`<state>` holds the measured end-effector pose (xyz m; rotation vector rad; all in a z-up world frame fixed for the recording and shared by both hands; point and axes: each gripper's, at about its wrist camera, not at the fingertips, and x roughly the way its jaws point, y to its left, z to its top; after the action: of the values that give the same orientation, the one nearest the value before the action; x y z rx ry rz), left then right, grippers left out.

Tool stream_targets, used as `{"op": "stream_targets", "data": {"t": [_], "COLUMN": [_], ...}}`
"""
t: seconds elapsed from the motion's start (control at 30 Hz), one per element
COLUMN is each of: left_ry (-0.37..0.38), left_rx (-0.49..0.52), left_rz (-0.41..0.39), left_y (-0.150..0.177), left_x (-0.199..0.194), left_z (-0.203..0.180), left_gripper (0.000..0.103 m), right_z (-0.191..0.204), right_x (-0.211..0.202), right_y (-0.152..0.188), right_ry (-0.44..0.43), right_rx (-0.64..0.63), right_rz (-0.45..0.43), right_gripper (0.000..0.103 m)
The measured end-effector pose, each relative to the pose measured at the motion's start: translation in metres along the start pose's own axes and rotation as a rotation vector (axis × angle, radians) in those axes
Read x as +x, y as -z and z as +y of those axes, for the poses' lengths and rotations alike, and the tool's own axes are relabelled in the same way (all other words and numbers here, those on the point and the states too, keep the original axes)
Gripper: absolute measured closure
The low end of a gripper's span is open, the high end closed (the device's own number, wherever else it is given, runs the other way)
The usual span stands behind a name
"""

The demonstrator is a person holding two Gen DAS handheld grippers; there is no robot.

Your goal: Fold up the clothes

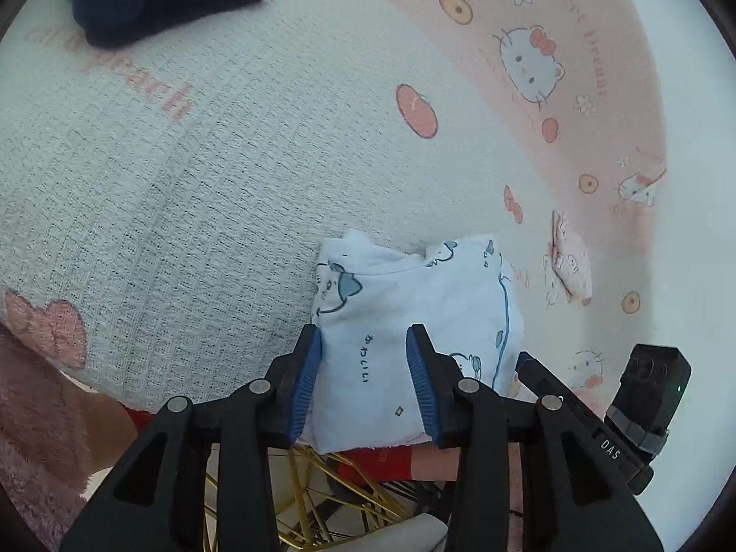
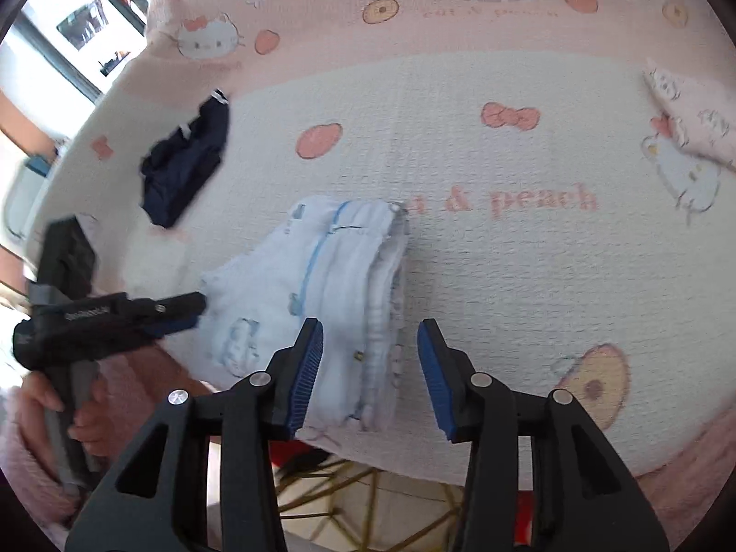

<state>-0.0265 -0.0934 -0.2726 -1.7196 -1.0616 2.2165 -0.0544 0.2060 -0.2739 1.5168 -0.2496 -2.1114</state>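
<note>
A folded white garment [image 1: 414,303] with blue cat prints lies near the front edge of the blanket-covered table. My left gripper [image 1: 363,363] is open, its blue pads either side of the garment's near end, which lies between and under them. In the right wrist view the same garment [image 2: 340,276] shows its stacked folded edge. My right gripper [image 2: 370,359] is open over that edge, with the left pad above the cloth and the right pad over bare blanket. Nothing is pinched.
A cream and pink cartoon-cat blanket [image 2: 529,276] covers the table. A crumpled navy garment [image 2: 184,165] lies at the back left and a small folded pink garment [image 2: 694,115] at the right. A gold wire frame [image 2: 368,497] shows below the table edge.
</note>
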Motion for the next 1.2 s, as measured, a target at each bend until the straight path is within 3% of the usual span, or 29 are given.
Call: {"op": "stream_targets", "data": {"t": [0.13,0.23,0.37,0.67,0.83,0.9,1.03,1.13,1.2], "left_ry": [-0.052,-0.06,-0.076,-0.068,-0.033,-0.017,-0.021,-0.009,0.001], "left_rx": [0.014,0.014,0.033,0.029,0.021,0.042,0.07,0.043,0.012], "left_rz": [0.033,0.041,0.04,0.024,0.027,0.023,0.02,0.036,0.068], "left_y": [0.004,0.006,0.008,0.011,0.013,0.016,0.018,0.016,0.015], "left_x": [0.009,0.012,0.018,0.022,0.019,0.019,0.018,0.021,0.026], "left_z": [-0.002,0.0,-0.005,-0.013,-0.01,-0.015,-0.02,-0.016,-0.011], "left_gripper": [0.058,0.056,0.052,0.039,0.039,0.052,0.066,0.066,0.06], "right_z": [-0.005,-0.017,-0.026,-0.025,-0.019,-0.014,-0.005,-0.004,-0.002], "right_x": [0.022,0.029,0.037,0.044,0.043,0.043,0.04,0.041,0.042], "right_y": [0.001,0.004,0.007,0.007,0.009,0.009,0.011,0.011,0.011], "right_ry": [0.001,-0.06,-0.154,-0.194,-0.157,-0.135,-0.085,-0.076,-0.07], "right_rx": [0.05,0.126,0.191,0.177,0.136,0.101,0.041,0.028,0.015], "right_rz": [0.081,0.108,0.139,0.157,0.149,0.147,0.14,0.141,0.141], "right_gripper": [0.057,0.048,0.047,0.046,0.049,0.053,0.06,0.058,0.053]}}
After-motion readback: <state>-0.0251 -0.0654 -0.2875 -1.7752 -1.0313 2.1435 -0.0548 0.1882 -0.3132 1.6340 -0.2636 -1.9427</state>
